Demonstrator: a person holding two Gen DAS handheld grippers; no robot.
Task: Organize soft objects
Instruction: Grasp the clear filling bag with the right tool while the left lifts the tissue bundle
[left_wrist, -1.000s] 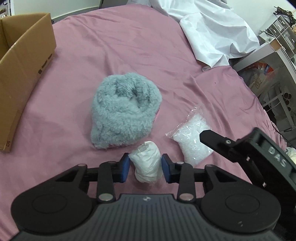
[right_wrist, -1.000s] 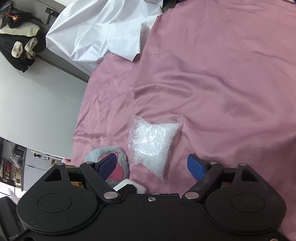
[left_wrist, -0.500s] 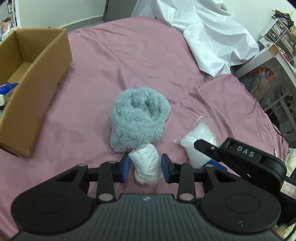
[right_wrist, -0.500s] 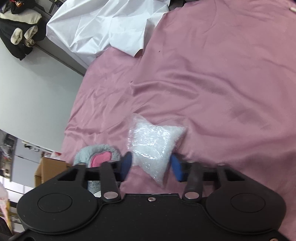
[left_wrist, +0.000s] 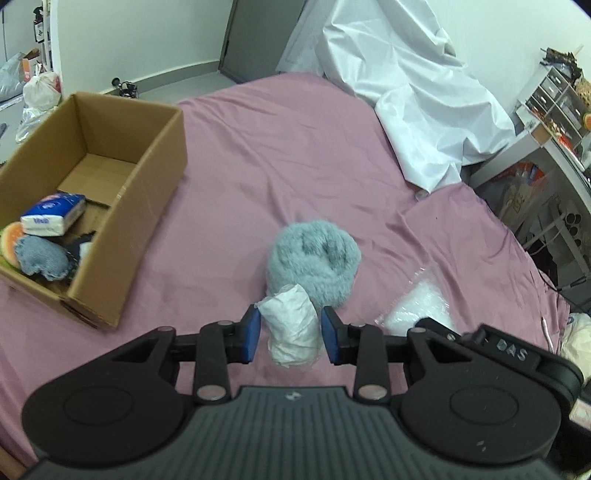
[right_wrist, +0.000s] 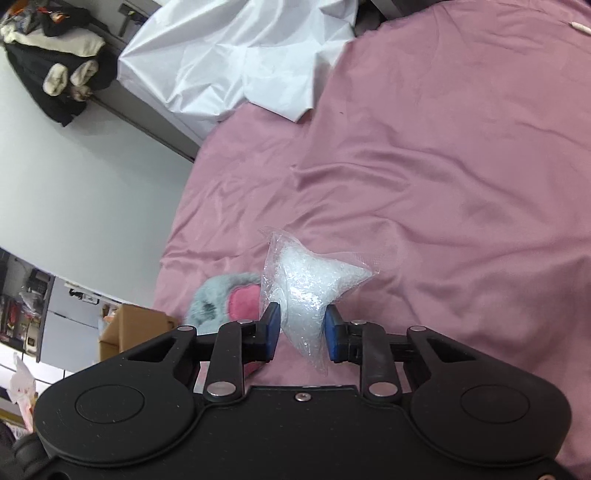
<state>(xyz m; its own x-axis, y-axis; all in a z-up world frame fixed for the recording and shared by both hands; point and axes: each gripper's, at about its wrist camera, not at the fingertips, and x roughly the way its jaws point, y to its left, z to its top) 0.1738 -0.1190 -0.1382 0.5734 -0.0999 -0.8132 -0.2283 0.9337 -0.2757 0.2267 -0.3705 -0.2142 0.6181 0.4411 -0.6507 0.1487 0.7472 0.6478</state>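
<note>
My left gripper (left_wrist: 291, 334) is shut on a white crumpled bundle (left_wrist: 291, 325) and holds it above the pink bedsheet (left_wrist: 277, 166). A fluffy grey-blue furry item (left_wrist: 314, 258) lies on the sheet just beyond it; in the right wrist view (right_wrist: 221, 297) its pink lining shows. My right gripper (right_wrist: 302, 332) is shut on a clear plastic bag of white filling (right_wrist: 314, 288), lifted off the sheet; the bag also shows in the left wrist view (left_wrist: 413, 306). An open cardboard box (left_wrist: 122, 177) stands at the left.
The box holds a tissue pack (left_wrist: 51, 219), a denim pouch (left_wrist: 42, 256) and other soft items. A white sheet (left_wrist: 413, 99) is heaped at the bed's far right. Shelves and clutter (left_wrist: 546, 110) stand beyond the right edge.
My left gripper rose and pulled back with the white bundle, bringing the box into view. My right gripper closed on the clear bag and lifted it off the sheet.
</note>
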